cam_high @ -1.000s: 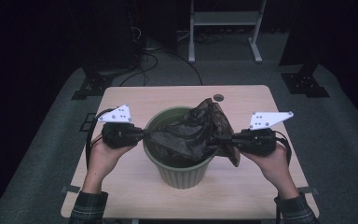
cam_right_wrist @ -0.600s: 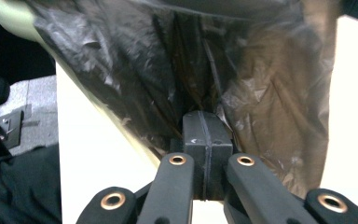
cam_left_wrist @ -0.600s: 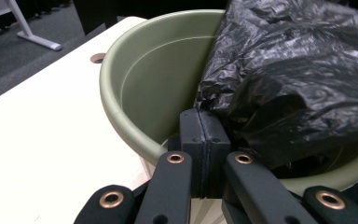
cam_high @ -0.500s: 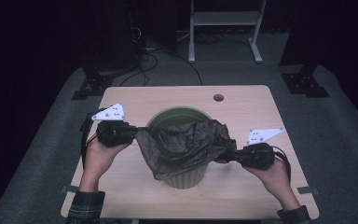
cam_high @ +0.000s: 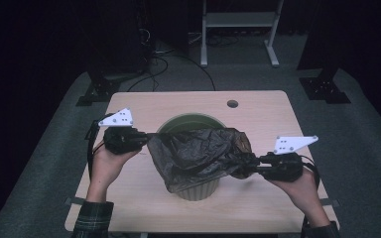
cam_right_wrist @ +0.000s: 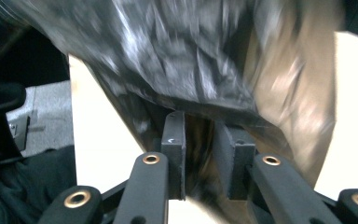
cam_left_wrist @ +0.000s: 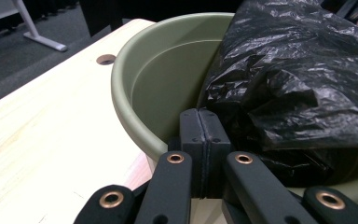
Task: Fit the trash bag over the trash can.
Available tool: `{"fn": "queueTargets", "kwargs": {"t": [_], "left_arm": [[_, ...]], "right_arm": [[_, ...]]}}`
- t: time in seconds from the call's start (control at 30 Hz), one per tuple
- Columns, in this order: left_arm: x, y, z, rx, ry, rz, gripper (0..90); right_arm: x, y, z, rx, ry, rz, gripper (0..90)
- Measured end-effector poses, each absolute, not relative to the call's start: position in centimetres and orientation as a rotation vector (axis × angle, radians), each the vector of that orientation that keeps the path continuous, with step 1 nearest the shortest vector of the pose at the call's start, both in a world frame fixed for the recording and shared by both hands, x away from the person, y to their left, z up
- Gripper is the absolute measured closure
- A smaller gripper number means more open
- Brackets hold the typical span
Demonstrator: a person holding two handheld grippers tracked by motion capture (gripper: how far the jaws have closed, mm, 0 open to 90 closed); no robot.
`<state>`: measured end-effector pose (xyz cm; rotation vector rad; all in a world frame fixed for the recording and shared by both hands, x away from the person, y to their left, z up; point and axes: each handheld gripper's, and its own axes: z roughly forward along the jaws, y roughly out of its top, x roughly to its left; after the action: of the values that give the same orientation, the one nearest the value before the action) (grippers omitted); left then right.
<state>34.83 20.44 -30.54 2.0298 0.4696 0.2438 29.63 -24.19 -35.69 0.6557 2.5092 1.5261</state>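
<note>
Fingers of the left gripper (cam_left_wrist: 199, 154) are pressed flat together at the bin's near rim, and from the high view they appear to pinch the bag's edge there. The right gripper (cam_right_wrist: 205, 154) has its fingers a little apart with black film bunched between them; that view is blurred, so I judge it a grip rather than see it plainly.

The black bag (cam_high: 198, 156) hangs stretched between the two grippers, draped over the front half of the green bin (cam_high: 188, 121), which stands mid-tabletop (cam_high: 258, 106). The bin's back rim, toward 12 o'clock, is bare.

The step in hand looks like opening the bag's mouth to line the bin. To do it well, keep the film taut but not strained, carry both grips toward 12 o'clock so the mouth clears the far rim, then lower evenly so the edge folds over the outside. Thin film tears at a pinch point, so pull steadily.

The left hand (cam_high: 110, 158) sits at 9 o'clock of the bin, gripper pointing toward 3. The right hand (cam_high: 297, 183) is lower, near 4 o'clock, gripper aimed toward 9.
</note>
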Motion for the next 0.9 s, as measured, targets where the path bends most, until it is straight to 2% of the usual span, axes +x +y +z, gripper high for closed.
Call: {"fn": "queueTargets", "kwargs": {"t": [0.6, 0.9], "left_arm": [[35.2, 19.7, -30.7, 2.047, 0.473, 0.242, 89.8], [35.2, 19.8, -30.8, 2.044, 0.468, 0.234, 89.8]], "right_arm": [[27.0, -26.5, -27.6, 0.485, 2.321, 1.658, 66.0], [28.8, -24.6, -29.1, 0.519, 2.370, 1.638, 57.8]]}}
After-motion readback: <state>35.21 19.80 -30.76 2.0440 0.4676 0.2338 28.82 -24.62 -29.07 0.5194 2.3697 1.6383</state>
